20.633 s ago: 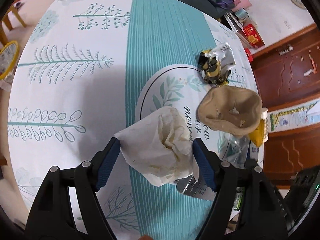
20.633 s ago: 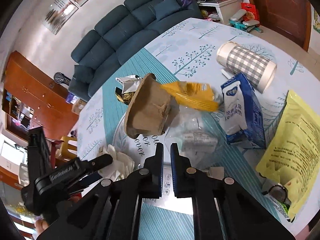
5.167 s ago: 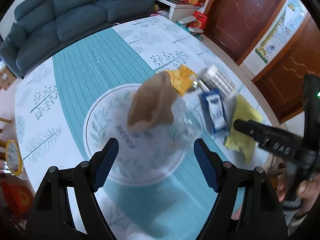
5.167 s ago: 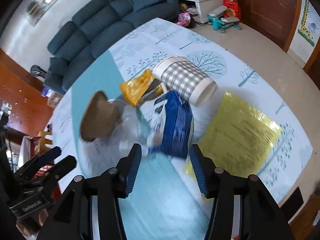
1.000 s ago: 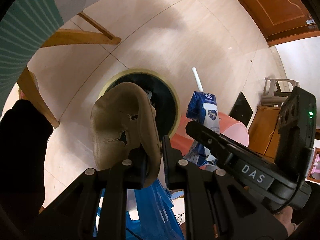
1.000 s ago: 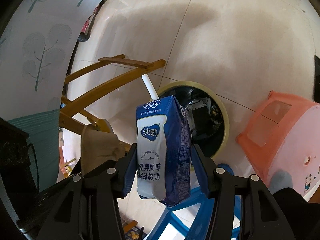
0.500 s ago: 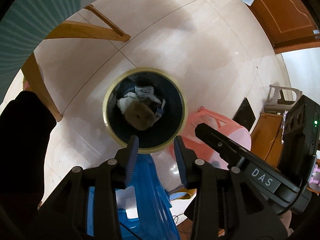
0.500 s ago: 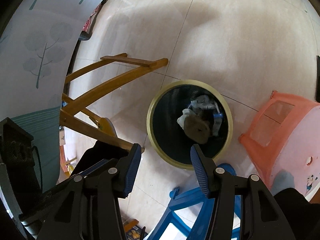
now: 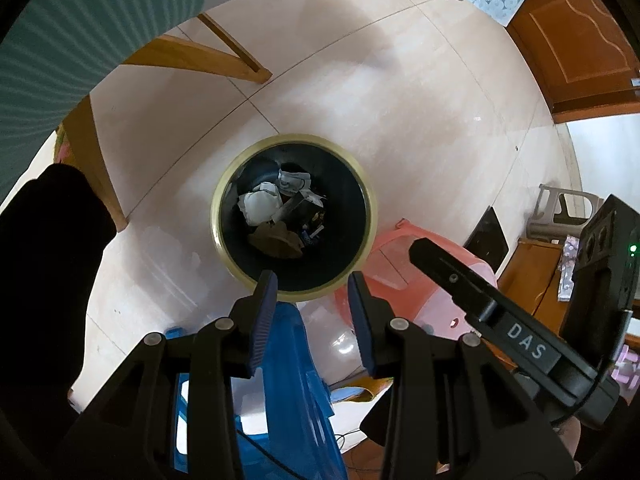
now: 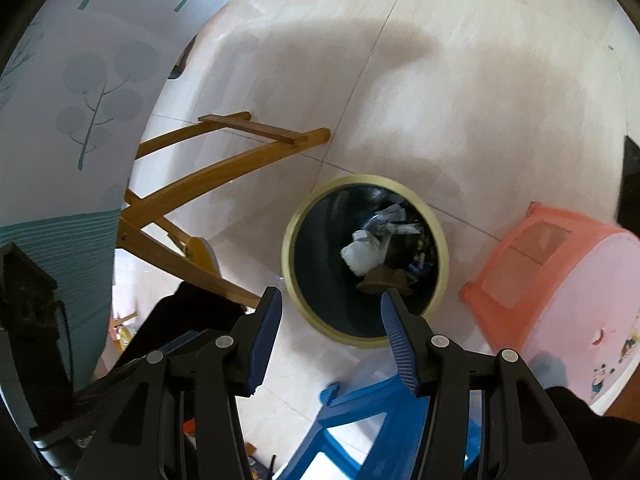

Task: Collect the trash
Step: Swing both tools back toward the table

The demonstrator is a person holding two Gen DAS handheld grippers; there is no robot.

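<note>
From my left wrist camera, my left gripper (image 9: 312, 284) hangs over the round trash bin (image 9: 362, 184) on the tiled floor (image 9: 400, 100), its blue-padded jaws moderately apart with nothing between them. Down in the bin lie a brown paper bowl (image 9: 276, 240), a crumpled white tissue (image 9: 258, 202) and a dark carton (image 9: 304, 210), piled together at the bottom. A blue plastic stool (image 9: 288, 360) sits just under my fingers, a pink stool (image 9: 432, 276) beside the bin, and my right gripper (image 9: 424, 248) reaches in from the right.

From my right wrist camera, my right gripper (image 10: 330, 304) is spread wide and holds nothing, poised above the near rim of the same bin (image 10: 292, 240). The tissue (image 10: 362, 256) and brown bowl (image 10: 384, 280) show inside. The wooden table legs (image 10: 224, 176) stand to the left, the pink stool (image 10: 560, 276) to the right.
</note>
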